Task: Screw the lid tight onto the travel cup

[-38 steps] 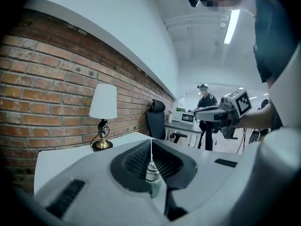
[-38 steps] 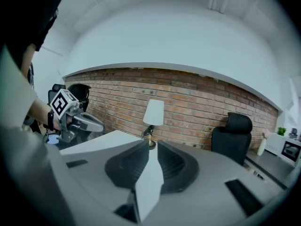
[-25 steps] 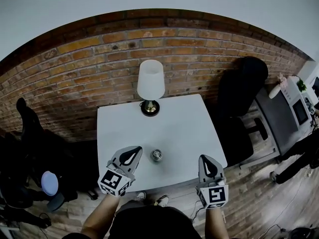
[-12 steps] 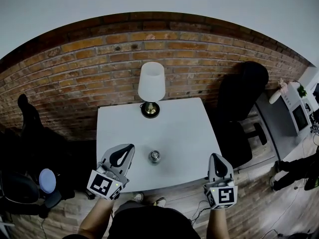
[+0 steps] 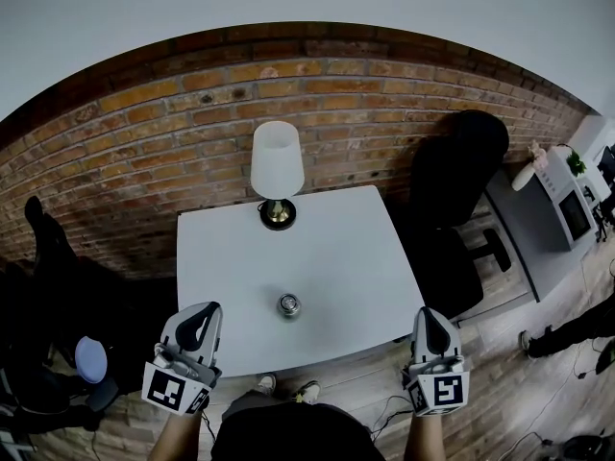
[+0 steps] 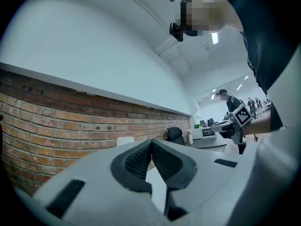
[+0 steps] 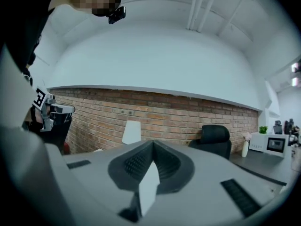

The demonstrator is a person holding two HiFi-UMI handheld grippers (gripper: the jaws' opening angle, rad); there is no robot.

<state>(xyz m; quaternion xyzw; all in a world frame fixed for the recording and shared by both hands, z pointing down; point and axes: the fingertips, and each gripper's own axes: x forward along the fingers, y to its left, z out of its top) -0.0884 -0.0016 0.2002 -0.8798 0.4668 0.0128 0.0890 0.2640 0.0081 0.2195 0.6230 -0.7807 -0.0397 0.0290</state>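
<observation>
A small metal travel cup [image 5: 288,304] with its lid on top stands upright on the white table [image 5: 327,257], near the front edge. My left gripper [image 5: 201,317] hangs off the table's front left corner, shut and empty. My right gripper [image 5: 431,321] is off the front right corner, also shut with nothing in it. Both are well apart from the cup. In the left gripper view the left gripper [image 6: 151,143] shows its pads pressed together. In the right gripper view the right gripper [image 7: 153,145] shows the same; the cup is not seen in either.
A white-shaded lamp [image 5: 277,169] stands at the table's back edge against the brick wall [image 5: 192,123]. A black office chair [image 5: 461,190] is to the right of the table. A grey desk [image 5: 538,229] with devices stands far right. Dark items lie on the floor left.
Both grippers have drawn back from the cup toward me and outward, past the table's front corners. The cup has stayed in place.
</observation>
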